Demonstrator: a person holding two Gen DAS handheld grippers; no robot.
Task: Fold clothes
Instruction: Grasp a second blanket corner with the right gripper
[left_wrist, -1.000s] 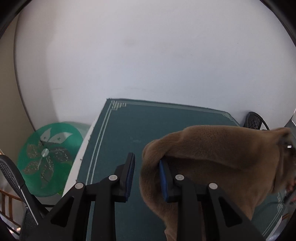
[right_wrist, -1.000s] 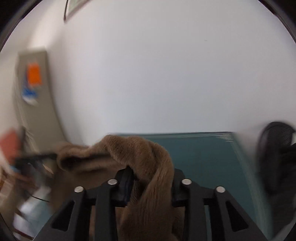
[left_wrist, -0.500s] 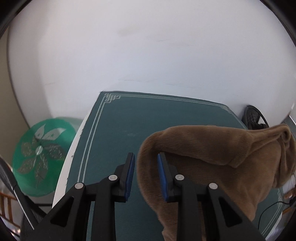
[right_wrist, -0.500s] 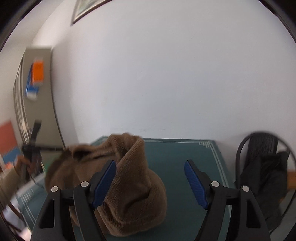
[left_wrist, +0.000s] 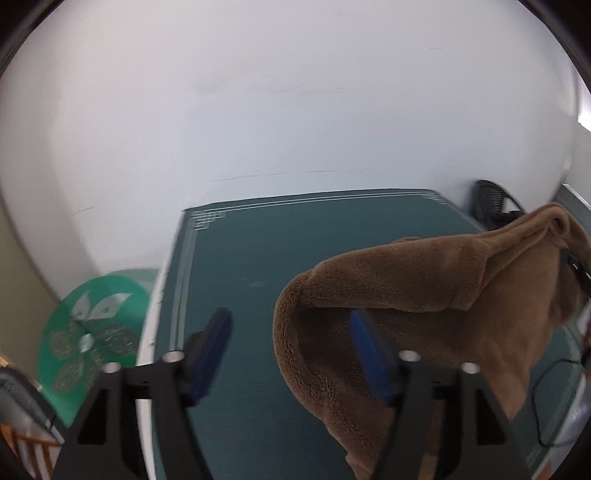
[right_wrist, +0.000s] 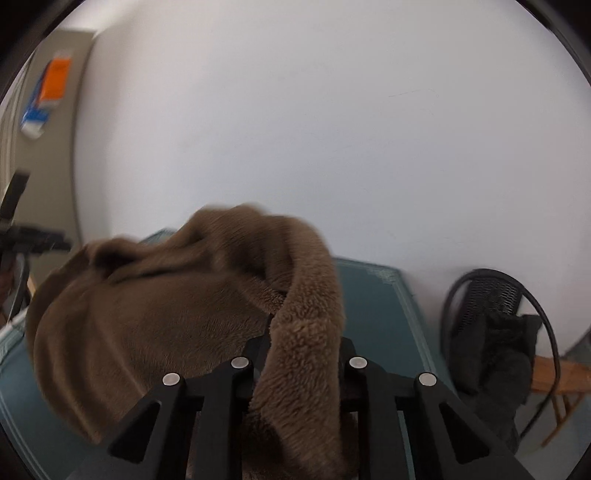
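A brown fleece garment (left_wrist: 424, 295) hangs bunched above a dark green table mat (left_wrist: 251, 258). My left gripper (left_wrist: 291, 350) is open, its blue pads wide apart; the fleece edge hangs between them and drapes over the right finger (left_wrist: 373, 354). In the right wrist view my right gripper (right_wrist: 299, 354) is shut on a thick fold of the same garment (right_wrist: 147, 317), which spreads out to the left over the mat (right_wrist: 373, 306). The right gripper's pads are hidden by the fleece.
A white wall stands right behind the table. A green round fan (left_wrist: 92, 332) sits on the floor left of the table. A black wire chair with dark cloth (right_wrist: 495, 332) stands at the right. A black cable (left_wrist: 546, 391) lies on the mat's right side.
My left gripper has opened wide and let the fleece slip. My right gripper, open half a second ago, has shut on a fold of the garment and lifted it.
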